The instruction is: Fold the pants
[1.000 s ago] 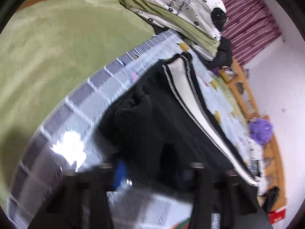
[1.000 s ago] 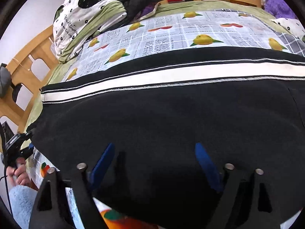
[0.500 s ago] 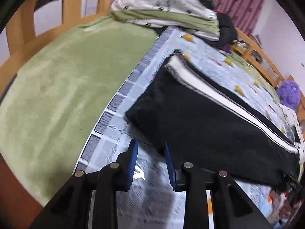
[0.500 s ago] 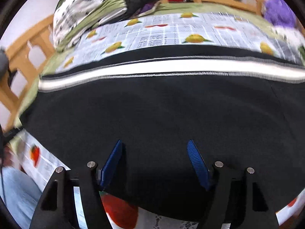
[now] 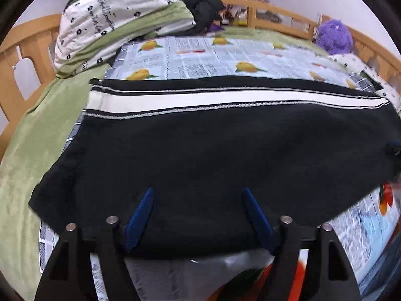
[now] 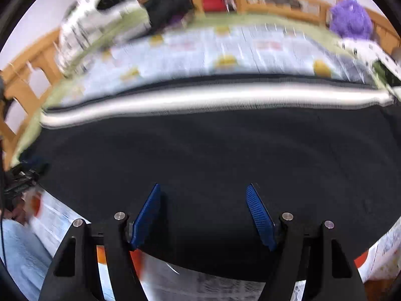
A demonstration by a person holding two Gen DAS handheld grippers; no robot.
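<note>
Wooden rails frame a bed (image 5: 32, 150) covered in green fleece and a fruit-printed sheet (image 5: 225, 55), where black pants (image 5: 213, 150) with a white side stripe lie flat across the middle, folded lengthwise. Both claws hang over the near edge of the garment. The left claw (image 5: 198, 213) stands wide apart, its jaws having just been opening, with only cloth below and nothing gripped. The right claw (image 6: 204, 213), its view blurred, is likewise spread and holds nothing. A folded quilt (image 5: 112, 20) sits at the far left; a purple plush toy (image 5: 333, 36) rests by the far right rail.
</note>
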